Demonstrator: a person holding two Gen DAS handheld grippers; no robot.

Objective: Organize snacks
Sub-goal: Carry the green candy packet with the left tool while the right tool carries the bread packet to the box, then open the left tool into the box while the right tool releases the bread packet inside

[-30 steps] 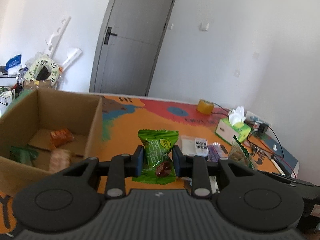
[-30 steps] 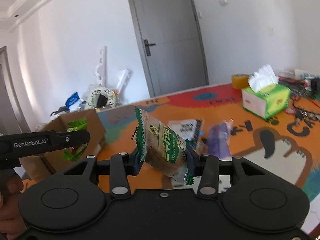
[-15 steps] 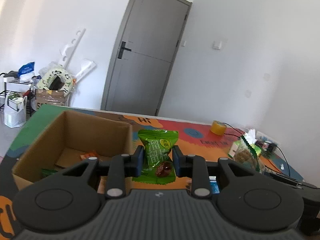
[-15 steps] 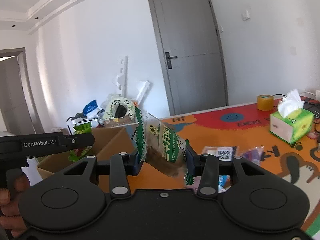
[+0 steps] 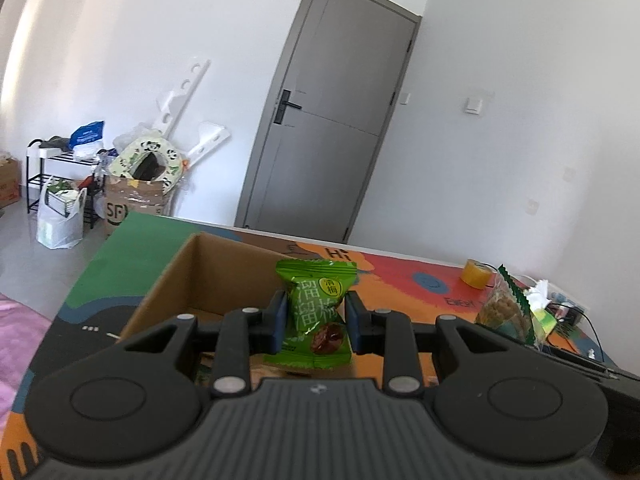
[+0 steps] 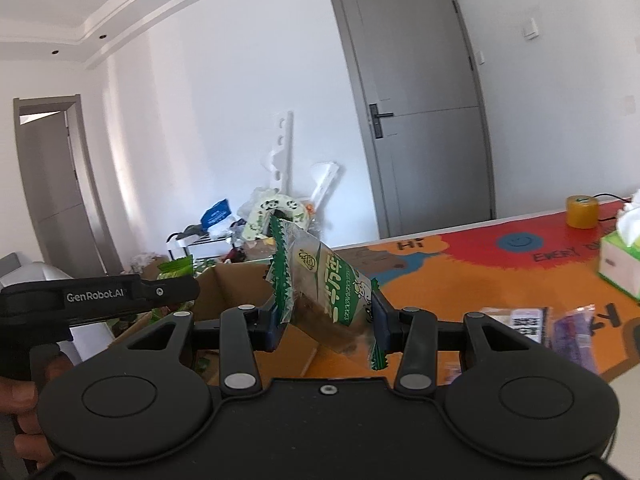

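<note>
My left gripper (image 5: pixel 316 320) is shut on a small green plum candy packet (image 5: pixel 318 312), held upright above the near edge of an open cardboard box (image 5: pixel 168 292). My right gripper (image 6: pixel 328 320) is shut on a tilted clear packet with green print and a brown cake inside (image 6: pixel 332 300); the same packet (image 5: pixel 508 312) shows at the right of the left wrist view. The box (image 6: pixel 236 284) lies just beyond it, to the left. The left gripper's body (image 6: pixel 96 300) crosses the left side of the right wrist view, held by a hand (image 6: pixel 20 396).
On the colourful mat (image 6: pixel 480 264) lie a tissue box (image 6: pixel 622 264), a yellow tape roll (image 6: pixel 582 210), a white packet (image 6: pixel 520 320) and a purple packet (image 6: pixel 576 328). Cables lie at the table's right end (image 5: pixel 572 312). Clutter and a rack (image 5: pixel 60 168) stand by the far wall.
Both grippers have travelled left toward the cardboard box and risen a little, each keeping its packet. The box interior has dropped largely out of sight behind the left gripper.
</note>
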